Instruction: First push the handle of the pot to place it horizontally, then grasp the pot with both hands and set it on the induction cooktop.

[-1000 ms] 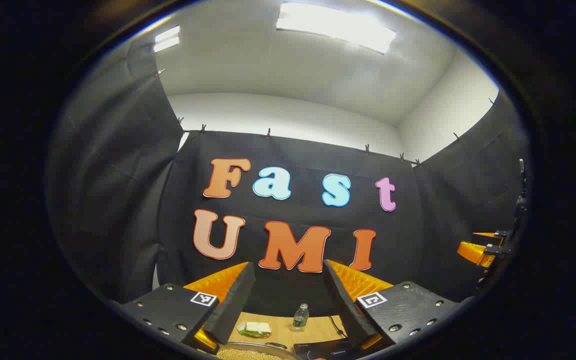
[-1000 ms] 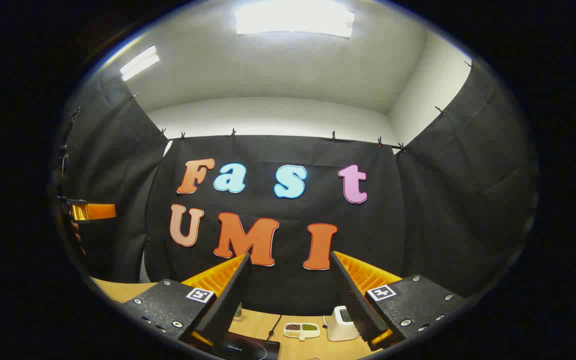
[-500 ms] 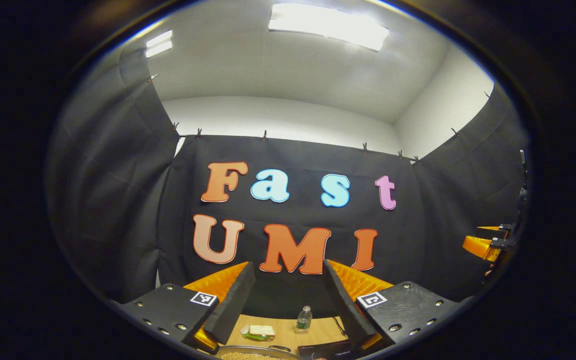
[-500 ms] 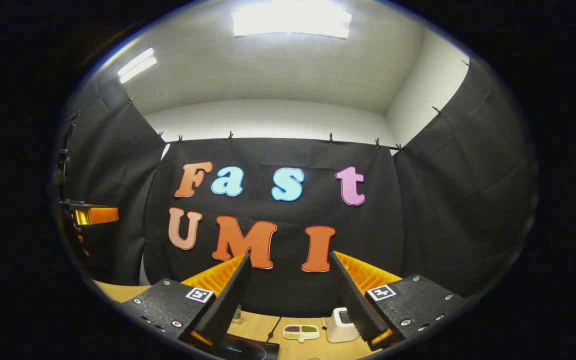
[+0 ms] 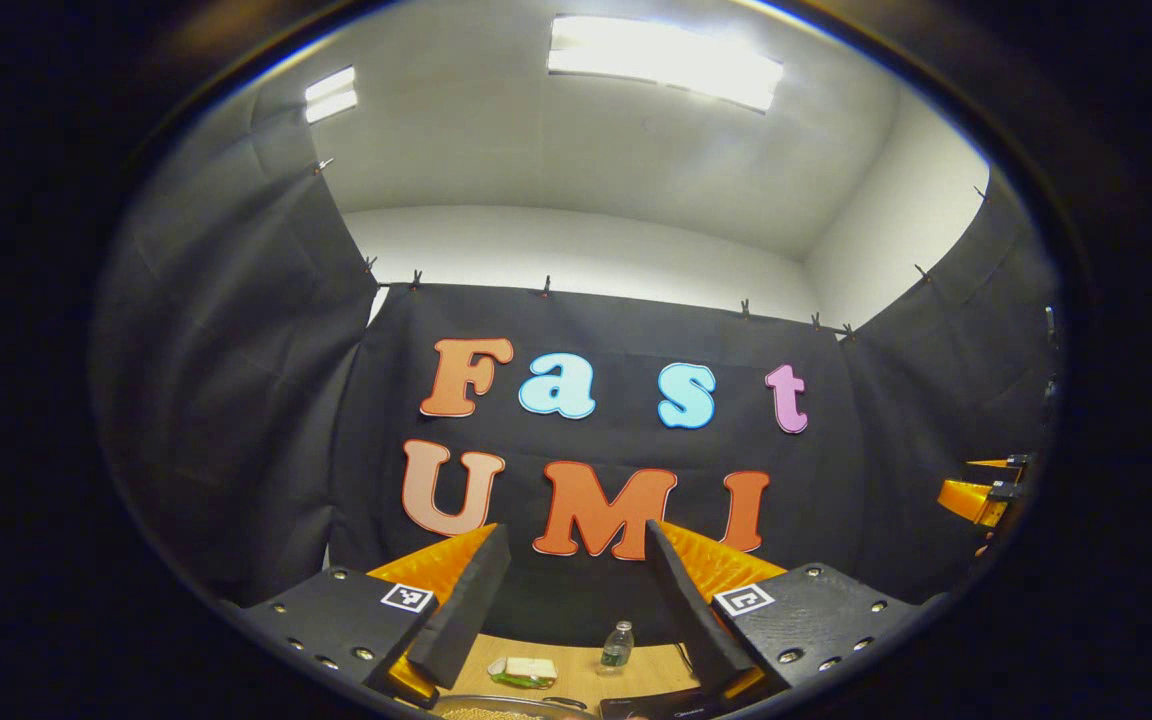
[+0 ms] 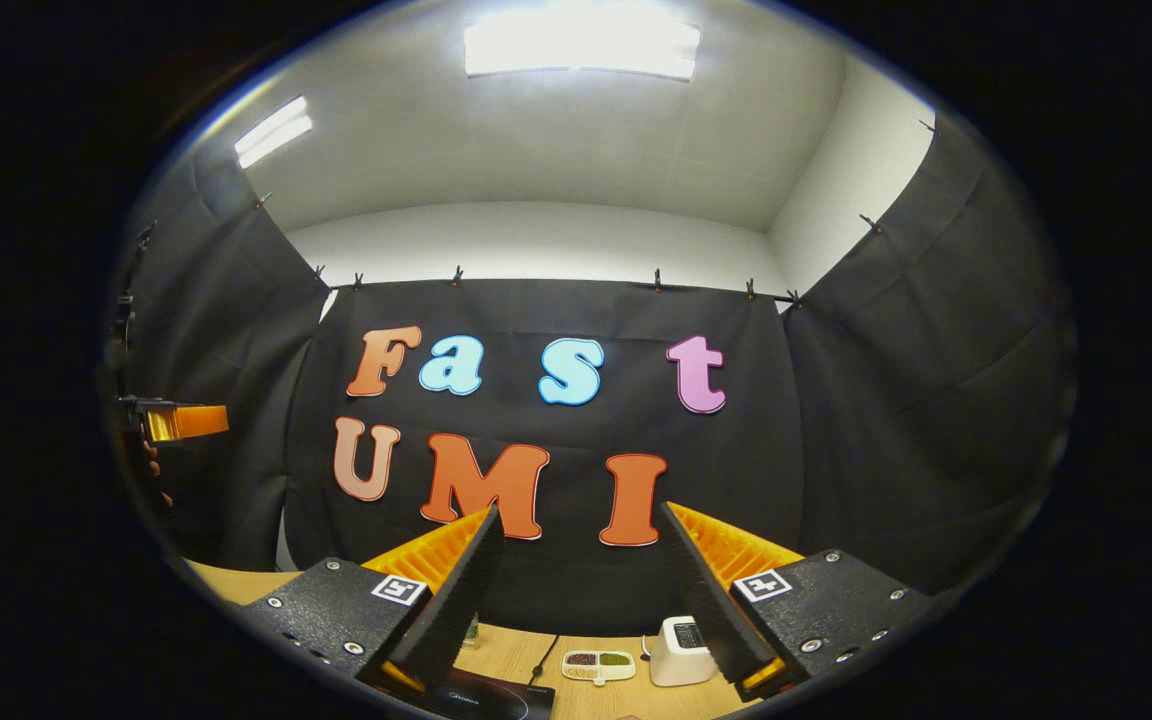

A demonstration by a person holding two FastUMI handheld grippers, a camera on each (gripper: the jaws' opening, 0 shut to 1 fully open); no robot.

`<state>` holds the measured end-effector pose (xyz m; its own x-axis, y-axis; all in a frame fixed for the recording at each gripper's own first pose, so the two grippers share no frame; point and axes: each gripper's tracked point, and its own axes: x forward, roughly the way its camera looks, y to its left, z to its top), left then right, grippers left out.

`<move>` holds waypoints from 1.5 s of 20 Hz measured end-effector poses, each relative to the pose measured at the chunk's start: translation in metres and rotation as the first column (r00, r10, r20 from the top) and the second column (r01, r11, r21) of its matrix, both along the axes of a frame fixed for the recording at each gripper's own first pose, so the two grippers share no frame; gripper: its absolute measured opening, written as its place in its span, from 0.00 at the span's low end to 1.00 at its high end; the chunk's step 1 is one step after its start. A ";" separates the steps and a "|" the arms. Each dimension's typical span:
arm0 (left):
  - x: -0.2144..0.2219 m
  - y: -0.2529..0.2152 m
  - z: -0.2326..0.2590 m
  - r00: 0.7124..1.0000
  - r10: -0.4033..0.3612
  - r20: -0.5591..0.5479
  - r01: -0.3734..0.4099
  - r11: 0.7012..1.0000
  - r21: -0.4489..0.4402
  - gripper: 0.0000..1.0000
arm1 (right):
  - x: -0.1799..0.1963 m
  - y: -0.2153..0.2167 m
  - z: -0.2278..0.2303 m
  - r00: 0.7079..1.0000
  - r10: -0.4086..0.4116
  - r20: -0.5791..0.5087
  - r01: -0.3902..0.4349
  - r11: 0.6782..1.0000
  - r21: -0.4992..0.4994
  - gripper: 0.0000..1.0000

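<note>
— Black cloth walls the booth, with the wooden desk (image 6: 236, 582) low at its foot. Where are your grippers?

— Both are raised and level. My left gripper (image 5: 576, 600) is spread and holds nothing; so is my right gripper (image 6: 581, 590). Over the last second the left one dipped a little, then tipped back up, so the pot (image 5: 511, 708) has slid to the very bottom edge, its handle too cropped to judge.

— And the induction cooktop?

— The induction cooktop (image 6: 481, 703) lies just below my right gripper's fingers. Nothing is touched yet; I judge the handle push still ahead.
</note>
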<state>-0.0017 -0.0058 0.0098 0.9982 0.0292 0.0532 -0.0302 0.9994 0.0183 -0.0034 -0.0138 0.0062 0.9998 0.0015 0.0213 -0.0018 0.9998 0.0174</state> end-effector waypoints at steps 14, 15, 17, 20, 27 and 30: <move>-0.006 0.021 -0.132 0.949 0.001 -0.315 0.007 1.000 0.026 0.33 | -0.006 0.013 -0.061 0.998 0.019 -0.062 -0.020 1.000 -0.006 0.96; -0.009 0.023 -0.150 0.932 -0.007 -0.364 0.008 1.000 0.003 0.31 | -0.006 0.014 -0.068 0.997 0.021 -0.068 -0.022 1.000 -0.008 0.96; -0.020 0.027 -0.187 0.886 -0.026 -0.464 0.005 0.999 -0.046 0.12 | -0.006 0.017 -0.080 0.997 0.027 -0.067 -0.027 1.000 -0.007 0.96; -0.031 0.045 -0.237 0.807 -0.011 -0.590 -0.036 0.997 -0.068 0.07 | -0.004 0.022 -0.107 0.995 0.032 -0.099 -0.033 0.999 -0.012 0.96; -0.095 0.056 -0.331 0.547 -0.027 -0.837 -0.105 0.989 -0.101 0.05 | -0.007 0.028 -0.146 0.991 0.026 -0.130 -0.032 0.998 -0.047 0.96; -0.124 0.057 -0.356 0.440 -0.049 -0.897 -0.144 0.982 -0.124 0.04 | -0.012 0.033 -0.165 0.989 0.028 -0.148 -0.038 0.997 -0.061 0.96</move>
